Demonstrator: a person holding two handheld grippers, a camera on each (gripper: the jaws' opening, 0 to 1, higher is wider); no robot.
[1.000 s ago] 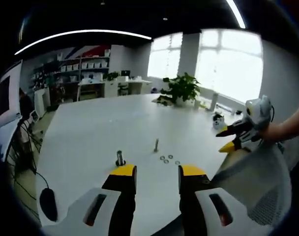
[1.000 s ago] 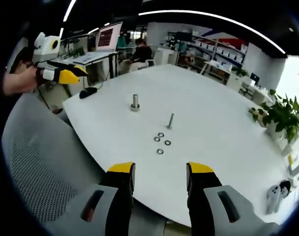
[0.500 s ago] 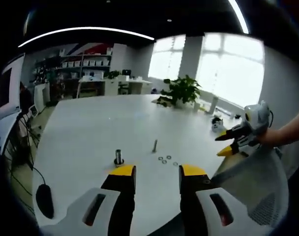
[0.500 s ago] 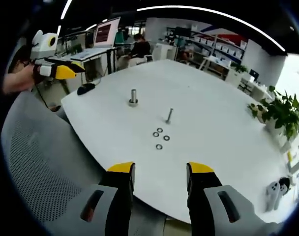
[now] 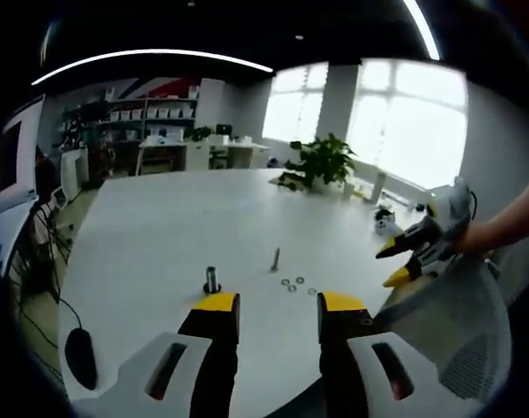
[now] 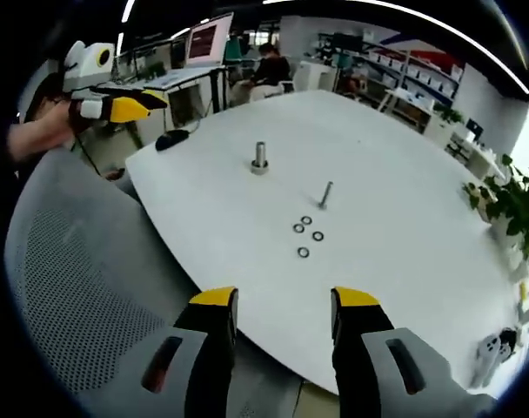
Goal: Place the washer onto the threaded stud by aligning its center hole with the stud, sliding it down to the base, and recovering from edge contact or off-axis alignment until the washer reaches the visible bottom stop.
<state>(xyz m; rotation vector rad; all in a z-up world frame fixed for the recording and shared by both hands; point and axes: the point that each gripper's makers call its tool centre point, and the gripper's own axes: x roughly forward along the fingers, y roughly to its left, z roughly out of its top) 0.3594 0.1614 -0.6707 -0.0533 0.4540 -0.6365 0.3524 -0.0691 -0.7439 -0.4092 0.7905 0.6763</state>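
A white bench (image 6: pixel 404 218) carries the parts, and both claws hang off its near edge, clear of everything on it. In the right gripper view the right claw (image 6: pixel 282 305) has its two yellow-tipped jaws spread apart with nothing between them, above the bench edge and the grey mesh chair back (image 6: pixel 64 279) at the near left. Beyond the jaws lie four washers (image 6: pixel 306 235) in a loose cluster flat on the bench, close together but apart from one another. Just past them stands the thin threaded stud (image 6: pixel 324 194), upright and bare, with no washer on it. Farther to the left stands a thicker metal post on a round base (image 6: pixel 260 158), also upright and well apart from the washers. A dark computer mouse (image 6: pixel 171 138) rests near the far left edge of the bench. The left claw (image 6: pixel 147 104) shows at the upper left of this view, held by a hand off the bench; its jaws look close together, but whether they meet cannot be told there. In the left gripper view its own jaws stand apart and empty, and past them are the post, the stud and the washers. The right claw enters at the right, jaws parted, and a potted plant (image 5: pixel 321 159) sits at the far side.
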